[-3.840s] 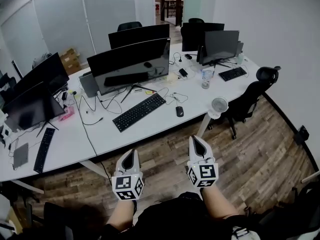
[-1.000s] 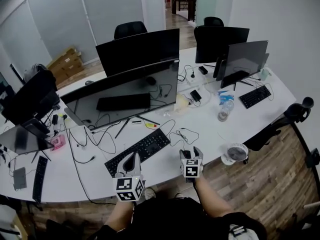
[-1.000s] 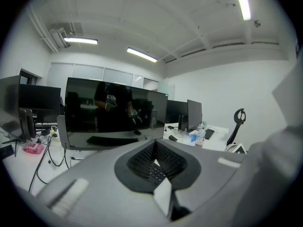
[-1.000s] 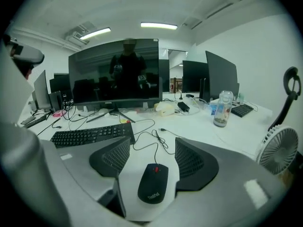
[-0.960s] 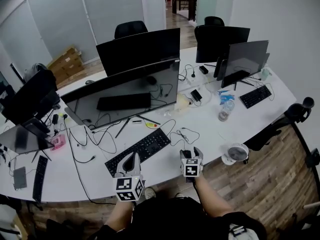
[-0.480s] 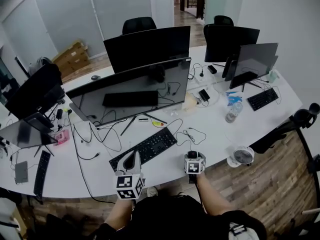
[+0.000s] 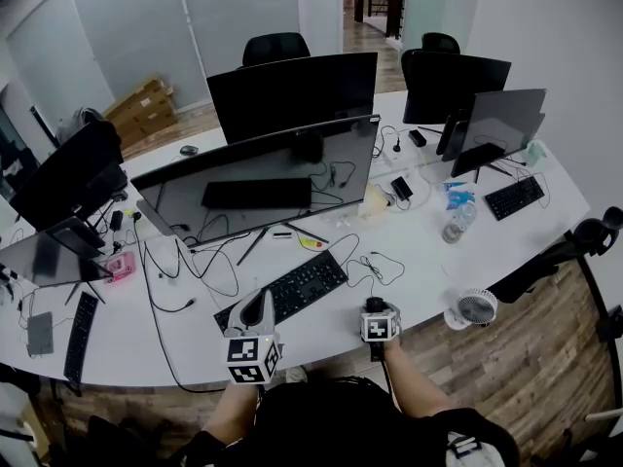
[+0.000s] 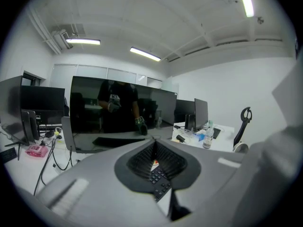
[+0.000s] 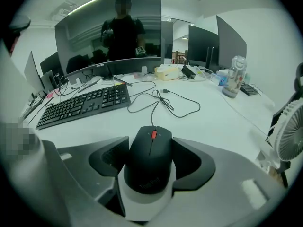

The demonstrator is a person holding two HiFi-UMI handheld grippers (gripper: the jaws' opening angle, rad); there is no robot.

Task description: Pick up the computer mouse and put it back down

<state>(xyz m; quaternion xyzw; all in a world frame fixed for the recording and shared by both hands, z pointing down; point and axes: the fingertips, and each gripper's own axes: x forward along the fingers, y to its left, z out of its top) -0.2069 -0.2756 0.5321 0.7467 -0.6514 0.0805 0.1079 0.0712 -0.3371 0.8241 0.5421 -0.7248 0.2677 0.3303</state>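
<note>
My right tongs [image 7: 376, 307] are clamped on the computer mouse [image 9: 150, 162] near the desk's [image 7: 414, 269] front edge, right of the keyboard [image 7: 288, 292], my left tongs [image 7: 259, 305] hang closed and empty, so next, I judge, comes a gentle lift minding the cable [image 9: 163, 100].

Bare desk [image 9: 215, 122] between keyboard [image 9: 80, 105] and fan [image 9: 289, 132]

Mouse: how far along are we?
Done: right tongs are at the mouse, pads against both its sides. In hand: the grip looks closed, but I can't tell any lift off the desk. Remaining: raise it, then set it down.
</note>
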